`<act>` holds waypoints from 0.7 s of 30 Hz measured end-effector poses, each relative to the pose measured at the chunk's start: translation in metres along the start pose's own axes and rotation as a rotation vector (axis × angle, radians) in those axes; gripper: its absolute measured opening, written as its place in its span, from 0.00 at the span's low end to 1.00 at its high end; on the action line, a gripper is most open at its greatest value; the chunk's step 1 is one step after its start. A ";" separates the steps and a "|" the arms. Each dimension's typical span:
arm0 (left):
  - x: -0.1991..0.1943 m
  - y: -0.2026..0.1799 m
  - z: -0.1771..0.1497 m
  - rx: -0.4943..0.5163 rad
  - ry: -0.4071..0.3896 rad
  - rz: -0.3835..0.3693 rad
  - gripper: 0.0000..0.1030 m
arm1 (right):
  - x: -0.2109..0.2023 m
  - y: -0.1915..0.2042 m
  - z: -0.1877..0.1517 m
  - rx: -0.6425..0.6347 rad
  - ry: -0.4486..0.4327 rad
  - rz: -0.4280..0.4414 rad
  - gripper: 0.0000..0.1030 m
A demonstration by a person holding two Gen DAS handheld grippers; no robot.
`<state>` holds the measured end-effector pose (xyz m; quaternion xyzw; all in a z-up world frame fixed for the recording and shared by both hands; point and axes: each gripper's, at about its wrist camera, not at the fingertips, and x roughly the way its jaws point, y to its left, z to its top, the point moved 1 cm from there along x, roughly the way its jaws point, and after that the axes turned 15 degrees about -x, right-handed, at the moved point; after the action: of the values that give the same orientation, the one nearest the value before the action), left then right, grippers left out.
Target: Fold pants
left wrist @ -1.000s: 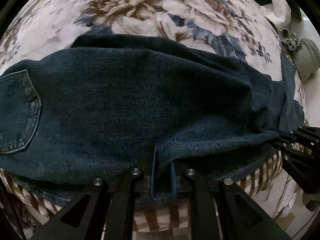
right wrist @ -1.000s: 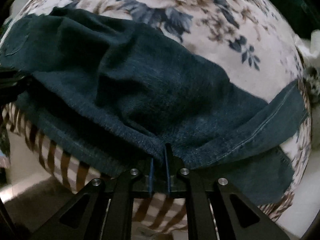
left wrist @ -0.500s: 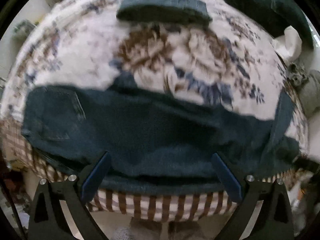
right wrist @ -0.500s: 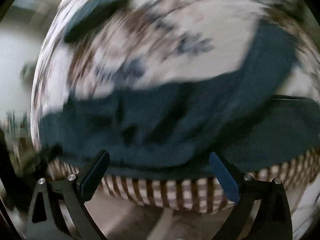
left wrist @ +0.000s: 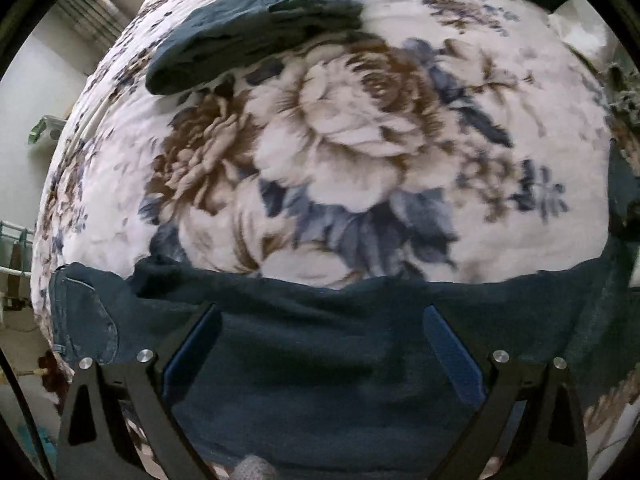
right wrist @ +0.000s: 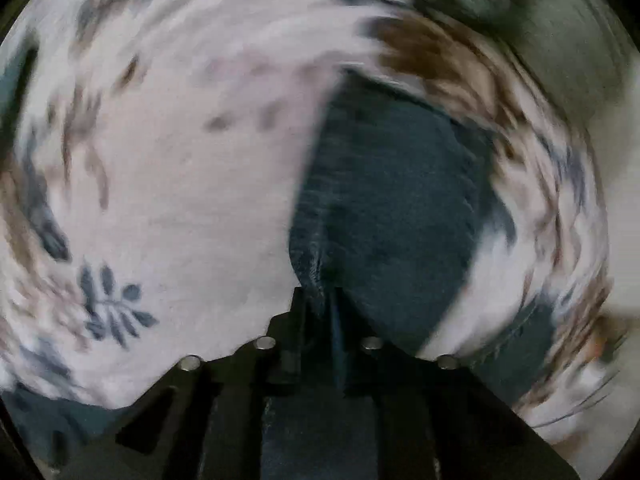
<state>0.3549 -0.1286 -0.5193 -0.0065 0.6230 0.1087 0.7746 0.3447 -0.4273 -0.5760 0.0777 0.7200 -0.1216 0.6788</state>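
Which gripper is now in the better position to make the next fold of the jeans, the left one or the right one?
Probably the right. The right gripper is shut on the jeans at one end, ready to carry it over. The left gripper is open above the denim, holding nothing.

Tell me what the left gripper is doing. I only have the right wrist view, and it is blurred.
Observer: The left gripper is open, with its fingers spread wide above the jeans and gripping nothing.
Operator: Report how the jeans lie.
Observer: They stretch along the near edge of the floral blanket, with a back pocket at the left end.
Operator: Check for anything else on the bed.
Observer: A folded dark blue garment sits on the far side, apart from the jeans.
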 end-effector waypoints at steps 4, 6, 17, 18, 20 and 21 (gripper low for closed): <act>-0.012 -0.008 -0.016 -0.006 0.040 -0.053 1.00 | -0.038 -0.069 -0.070 0.245 -0.077 0.106 0.09; -0.016 -0.013 -0.031 -0.004 0.071 -0.079 1.00 | -0.038 -0.100 -0.109 0.353 -0.068 0.162 0.09; -0.011 -0.053 -0.076 0.050 0.133 -0.109 1.00 | 0.026 -0.171 -0.175 0.688 -0.187 0.569 0.42; -0.010 -0.055 -0.076 0.050 0.133 -0.109 1.00 | 0.033 -0.174 -0.171 0.702 -0.168 0.579 0.42; -0.010 -0.058 -0.076 0.046 0.128 -0.110 1.00 | 0.047 -0.178 -0.164 0.722 -0.150 0.585 0.37; -0.011 -0.060 -0.076 0.046 0.125 -0.109 1.00 | 0.050 -0.176 -0.159 0.721 -0.150 0.572 0.09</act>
<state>0.2899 -0.2002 -0.5337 -0.0297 0.6713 0.0515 0.7388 0.1407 -0.5541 -0.6057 0.4948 0.5305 -0.1773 0.6650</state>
